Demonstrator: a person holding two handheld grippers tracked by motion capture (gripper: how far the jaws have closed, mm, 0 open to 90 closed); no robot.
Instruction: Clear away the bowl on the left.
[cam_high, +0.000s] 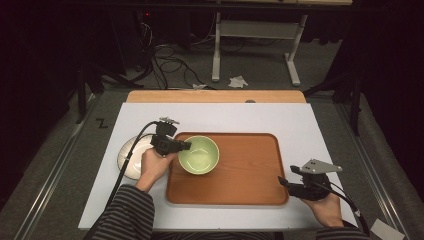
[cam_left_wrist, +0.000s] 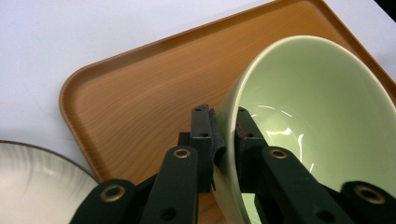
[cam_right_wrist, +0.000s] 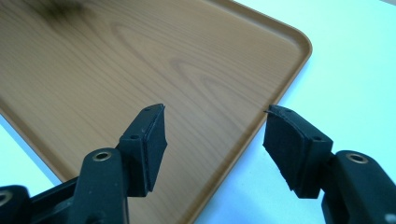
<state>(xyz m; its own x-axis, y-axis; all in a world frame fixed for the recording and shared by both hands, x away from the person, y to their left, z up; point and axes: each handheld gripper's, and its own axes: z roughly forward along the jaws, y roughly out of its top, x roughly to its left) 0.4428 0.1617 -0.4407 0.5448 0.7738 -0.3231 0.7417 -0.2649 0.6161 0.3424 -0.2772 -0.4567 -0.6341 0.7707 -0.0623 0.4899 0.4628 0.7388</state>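
A white-topped table (cam_high: 300, 125) with a bare wooden strip along its far edge stands in a dark room, with grey floor, tangled cables (cam_high: 170, 62) and a white desk frame (cam_high: 255, 45) beyond, and a black "Z" mark (cam_high: 102, 123) on the floor at the left. From the left lie a white plate (cam_high: 131, 155), then the left gripper (cam_high: 186, 145), its jaws pinched on the near-left rim of a plain, glossy pale green bowl (cam_high: 200, 155) that sits at the left end of a wood-grain tray (cam_high: 245, 170). At the tray's near right corner the right gripper (cam_right_wrist: 212, 140) holds its jaws wide apart with nothing between them, one over the tray and one over the white top.
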